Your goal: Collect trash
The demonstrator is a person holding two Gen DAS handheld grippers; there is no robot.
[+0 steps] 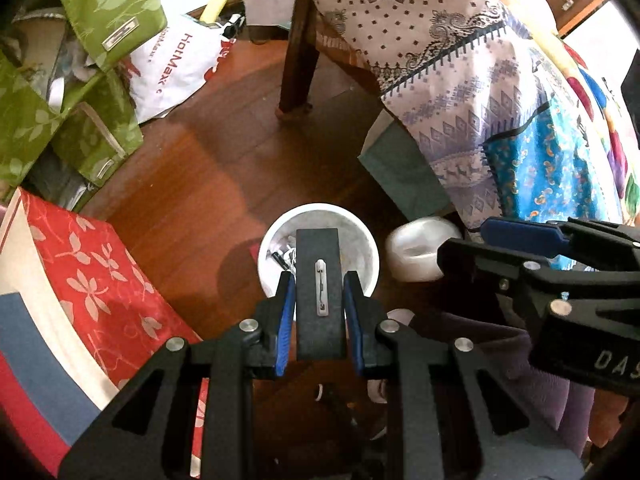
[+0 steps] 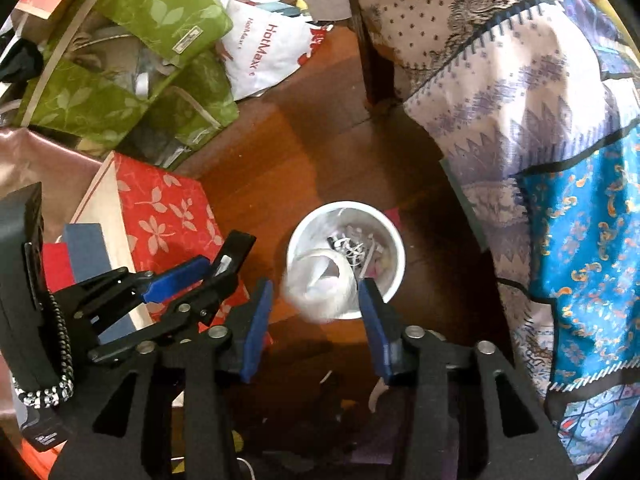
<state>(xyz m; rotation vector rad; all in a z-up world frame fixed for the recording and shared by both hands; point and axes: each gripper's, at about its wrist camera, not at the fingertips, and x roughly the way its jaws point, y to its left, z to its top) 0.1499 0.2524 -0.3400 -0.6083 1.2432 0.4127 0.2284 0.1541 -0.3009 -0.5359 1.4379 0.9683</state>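
A white round bin [image 1: 360,240] stands on the wooden floor with bits of trash inside; it also shows in the right wrist view [image 2: 394,240]. My left gripper [image 1: 319,292] is shut on a flat black card with a metal clip [image 1: 319,280], held above the bin. In the right wrist view the left gripper [image 2: 200,276] with the card [image 2: 236,254] shows at the left. My right gripper [image 2: 316,300] is open. A crumpled white plastic piece [image 2: 324,290], blurred, is between its fingers over the bin's rim, apart from both; it also shows in the left wrist view [image 1: 416,248].
Green leaf-print bags [image 1: 80,92] and a red flowered box [image 1: 92,280] crowd the left. A white HotMax bag [image 1: 176,68] lies behind. A table leg [image 1: 298,52] and hanging patterned cloth [image 1: 480,100] stand at the right. A dark green bag [image 1: 400,172] sits under the cloth.
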